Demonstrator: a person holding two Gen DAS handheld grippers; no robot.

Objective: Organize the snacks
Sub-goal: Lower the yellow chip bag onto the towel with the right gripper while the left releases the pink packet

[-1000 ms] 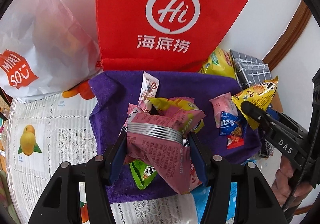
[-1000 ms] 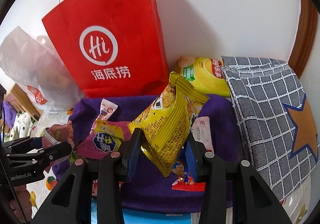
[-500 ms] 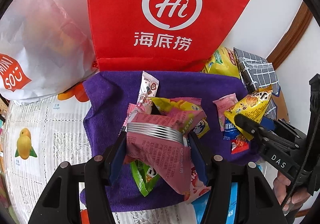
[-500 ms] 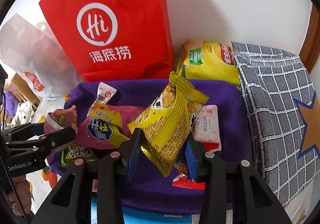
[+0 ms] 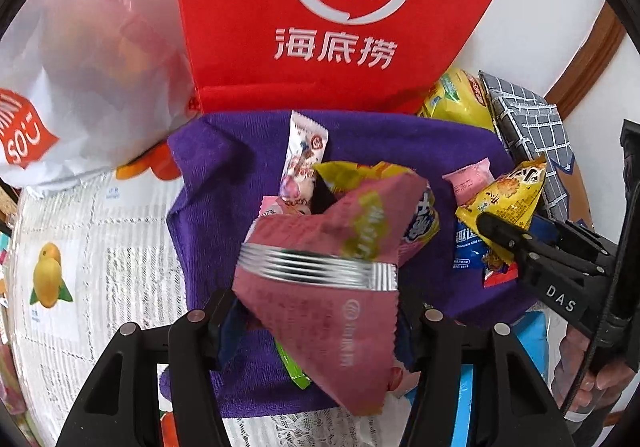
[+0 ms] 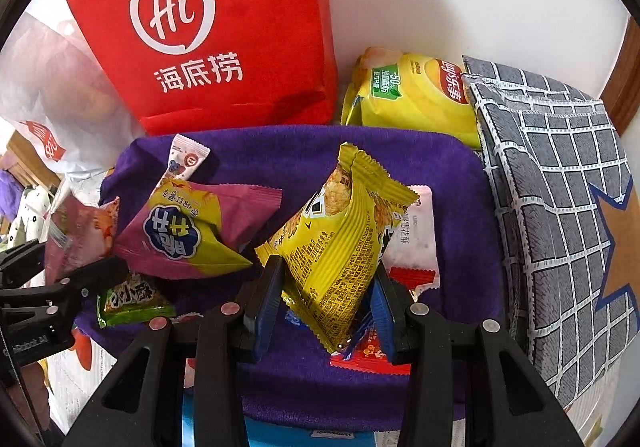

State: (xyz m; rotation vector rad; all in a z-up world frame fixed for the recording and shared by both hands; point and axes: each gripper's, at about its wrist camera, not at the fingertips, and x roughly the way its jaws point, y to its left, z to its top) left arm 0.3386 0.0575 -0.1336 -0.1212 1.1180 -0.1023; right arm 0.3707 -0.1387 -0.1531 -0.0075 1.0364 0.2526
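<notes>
My left gripper [image 5: 316, 321] is shut on a pink snack packet [image 5: 320, 287] with a silver crimped band, held above the purple cloth [image 5: 224, 175]. My right gripper [image 6: 326, 297] is shut on a yellow snack packet [image 6: 340, 243], also seen at the right of the left wrist view [image 5: 508, 199]. On the cloth [image 6: 452, 175] lie a pink-and-yellow packet [image 6: 188, 235], a white candy stick [image 6: 186, 159], a green packet [image 6: 132, 303], a pale pink packet [image 6: 416, 243] and a red wrapper [image 6: 372, 355].
A red Hi paper bag [image 6: 208, 27] stands behind the cloth against the wall. A white Miniso plastic bag [image 5: 80, 79] is at the left. A yellow chip bag [image 6: 412, 95] and a grey grid-pattern fabric bag [image 6: 560, 187] sit at the right.
Both grippers have moved forward and closer to the cloth and red bag, each still holding its packet. The pink packet looks blurred and tilted in the left gripper.
</notes>
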